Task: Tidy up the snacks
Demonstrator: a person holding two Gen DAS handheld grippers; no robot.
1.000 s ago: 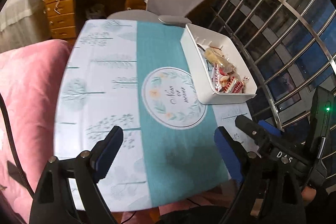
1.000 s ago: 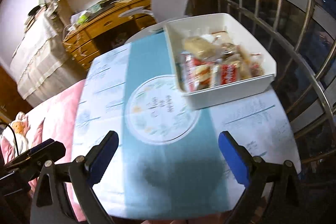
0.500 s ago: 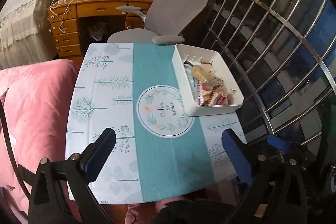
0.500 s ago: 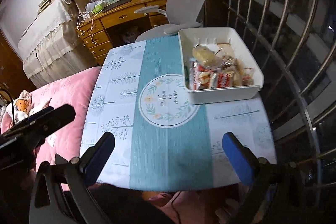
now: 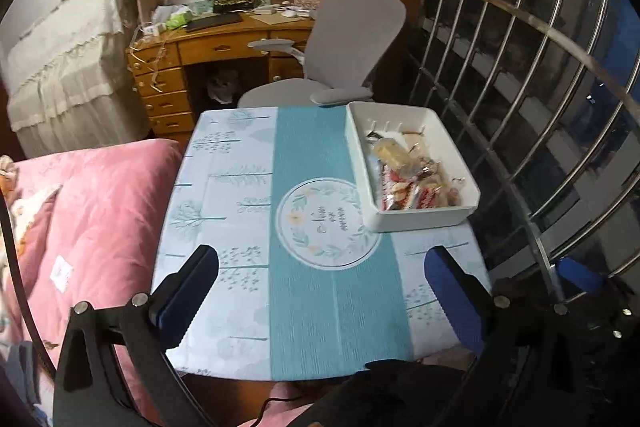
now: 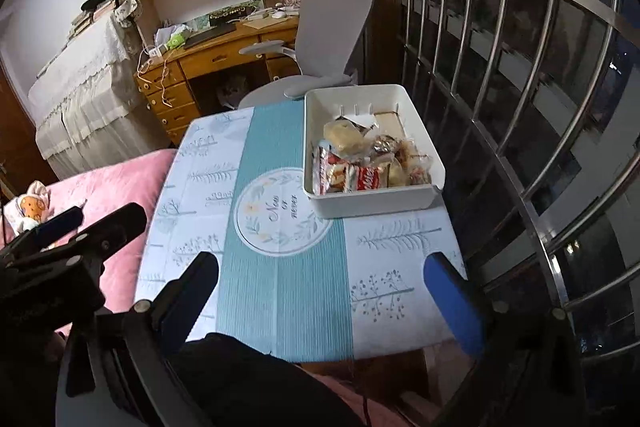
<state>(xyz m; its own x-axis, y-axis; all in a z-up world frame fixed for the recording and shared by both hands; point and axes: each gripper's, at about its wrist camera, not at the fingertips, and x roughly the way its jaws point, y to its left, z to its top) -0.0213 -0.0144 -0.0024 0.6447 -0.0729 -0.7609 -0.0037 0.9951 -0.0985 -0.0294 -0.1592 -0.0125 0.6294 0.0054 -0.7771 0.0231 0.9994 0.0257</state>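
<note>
A white bin [image 5: 416, 223] stands on the right side of the small table [image 5: 224, 195], filled with several wrapped snacks [image 5: 408, 179]. In the right wrist view the same bin [image 6: 372, 203] and snacks [image 6: 360, 163] sit at the table's far right. My left gripper [image 5: 320, 263] hovers high over the near table edge, its jaws opening with nothing between them. My right gripper [image 6: 320, 265] hangs wide open and empty above the near edge too. The left gripper [image 6: 80, 227] shows beside it over the pink quilt.
A pink quilt [image 5: 88, 219] lies left of the table. A grey office chair [image 5: 344, 39] and a wooden desk [image 5: 208, 47] stand behind it. Steel window bars [image 5: 520, 107] run close along the right side. The tablecloth [image 6: 280, 267] bears only the bin.
Both grippers have risen and drawn back from the table, so the table and bin look smaller and farther. Both pairs of jaws stand a little wider than before.
</note>
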